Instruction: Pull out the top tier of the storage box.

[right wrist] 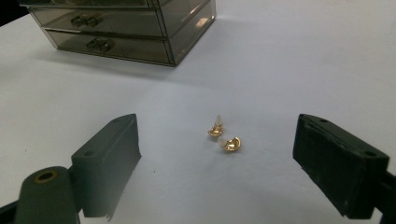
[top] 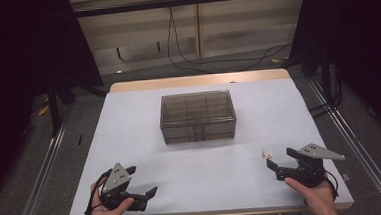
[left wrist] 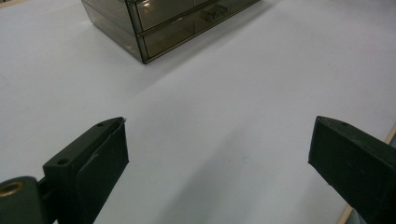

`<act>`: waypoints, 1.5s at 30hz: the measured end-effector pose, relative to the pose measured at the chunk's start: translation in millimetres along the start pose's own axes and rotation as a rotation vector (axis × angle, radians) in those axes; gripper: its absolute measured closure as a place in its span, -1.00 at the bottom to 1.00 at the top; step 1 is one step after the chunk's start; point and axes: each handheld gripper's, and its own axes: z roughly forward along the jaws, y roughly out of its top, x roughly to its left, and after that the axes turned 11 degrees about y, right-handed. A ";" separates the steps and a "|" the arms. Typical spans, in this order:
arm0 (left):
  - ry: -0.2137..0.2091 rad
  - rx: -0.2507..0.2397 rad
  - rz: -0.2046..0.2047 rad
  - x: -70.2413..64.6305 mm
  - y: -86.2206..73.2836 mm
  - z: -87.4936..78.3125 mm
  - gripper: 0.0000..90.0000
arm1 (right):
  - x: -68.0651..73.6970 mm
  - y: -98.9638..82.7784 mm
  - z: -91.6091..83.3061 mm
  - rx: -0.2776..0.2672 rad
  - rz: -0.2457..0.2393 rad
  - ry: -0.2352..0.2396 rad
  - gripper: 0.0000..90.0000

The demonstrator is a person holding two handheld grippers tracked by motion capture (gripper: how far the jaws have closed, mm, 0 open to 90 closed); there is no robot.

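In the right gripper view, the right gripper [right wrist: 217, 158] stands with its jaws spread wide and nothing between the pads. A pair of small gold earrings [right wrist: 223, 138] lies on the white table [right wrist: 289, 60] just ahead of the jaw tips and roughly midway across the gap, touching neither jaw. The two earrings lie just beside each other, one with a pale post sticking up, the other a gold half-dome turned on its side.

From the high view, the right gripper [top: 278, 160] sits near the table's front right edge, held by the person's right hand [top: 314, 194], with the earrings [top: 266, 154] just off its jaw tips on the side toward the table's middle. The left gripper [top: 142, 180] rests near the front left edge in the left hand [top: 105, 213], its jaws also wide apart and empty, well apart from the earrings.

Farther back, at the middle of the table, stands a smoky translucent drawer box [top: 197, 116], its drawers closed; the right gripper view shows two drawer fronts with small handles.
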 end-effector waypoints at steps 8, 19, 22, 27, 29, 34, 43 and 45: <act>0.008 -0.003 -0.012 -0.2 0.5 -0.5 -0.89 | 3.7 -1.4 -5.0 -0.006 0.020 0.014 -0.68; 0.009 -0.014 0.011 -5.0 -1.6 -3.6 -0.89 | 8.5 -0.4 -0.5 0.012 0.020 0.034 -0.69; 0.015 -0.008 0.018 -7.0 -1.6 -4.4 -0.89 | 9.0 -0.2 0.1 0.017 0.031 0.042 -0.69; 0.004 -0.019 0.025 -11.9 0.9 -4.9 -0.88 | 11.6 -0.3 -1.8 0.013 0.027 0.052 -0.68; -0.002 -0.023 0.011 -12.9 1.2 -4.9 -0.88 | 11.9 -0.6 -2.5 0.015 0.030 0.052 -0.68; 0.001 -0.034 0.000 -15.2 4.5 -4.2 -0.86 | 12.3 -1.1 -2.6 0.019 0.036 0.067 -0.67; 0.016 -0.033 0.033 -26.2 10.3 -1.2 -0.78 | 13.9 -1.3 -4.2 0.020 0.035 0.067 -0.67; 0.019 -0.031 0.041 -27.9 10.6 -0.9 -0.78 | 14.4 -1.1 -3.8 0.021 0.035 0.068 -0.67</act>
